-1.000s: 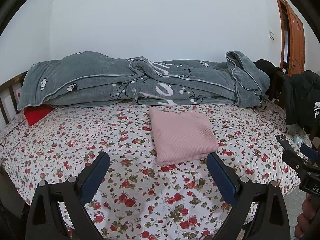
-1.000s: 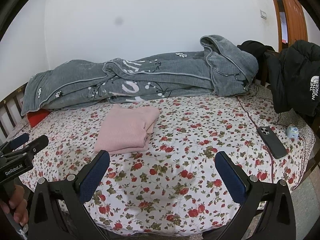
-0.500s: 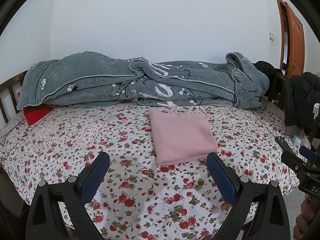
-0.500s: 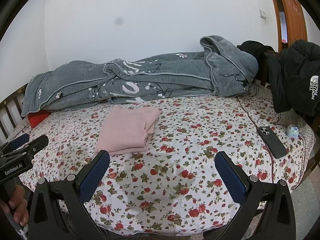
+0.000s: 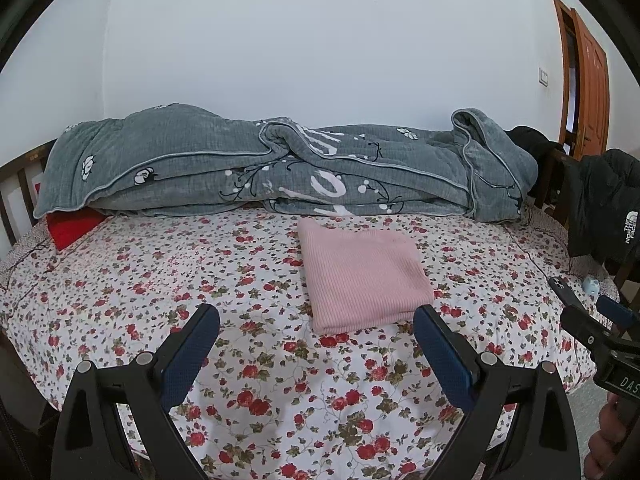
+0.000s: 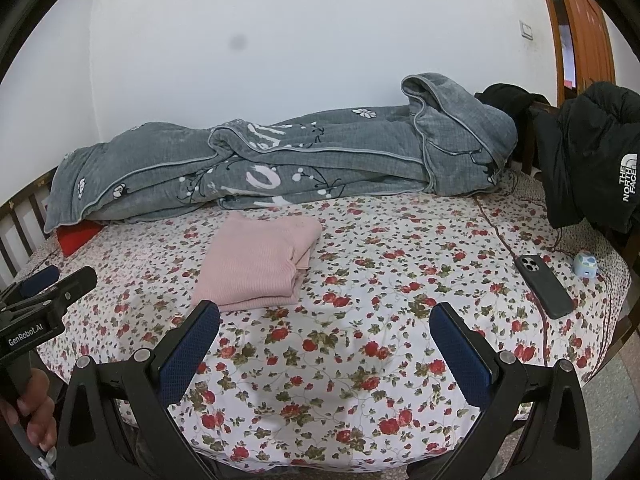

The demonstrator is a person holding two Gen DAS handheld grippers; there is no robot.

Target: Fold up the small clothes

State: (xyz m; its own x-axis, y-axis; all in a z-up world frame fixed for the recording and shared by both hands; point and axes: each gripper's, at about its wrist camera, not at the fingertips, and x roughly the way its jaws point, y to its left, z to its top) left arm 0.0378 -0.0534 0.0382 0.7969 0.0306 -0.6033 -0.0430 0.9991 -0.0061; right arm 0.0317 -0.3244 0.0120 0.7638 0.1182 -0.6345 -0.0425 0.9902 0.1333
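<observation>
A pink knit garment (image 5: 362, 274) lies folded in a neat rectangle on the floral bed sheet (image 5: 160, 280), near the middle of the bed; it also shows in the right wrist view (image 6: 258, 266). My left gripper (image 5: 316, 326) is open and empty, held above the bed's front edge, a little short of the garment. My right gripper (image 6: 326, 326) is open and empty, to the right of the garment and short of it. Each gripper shows at the edge of the other's view.
A grey quilt (image 5: 280, 168) is bundled along the wall. A red pillow (image 5: 74, 226) sits at the back left. A black phone (image 6: 544, 286) and a small blue object (image 6: 585, 265) lie at the bed's right. A black jacket (image 6: 592, 156) hangs on the right.
Both grippers have drawn back slightly from the bed and stayed open. The pink garment has not moved.
</observation>
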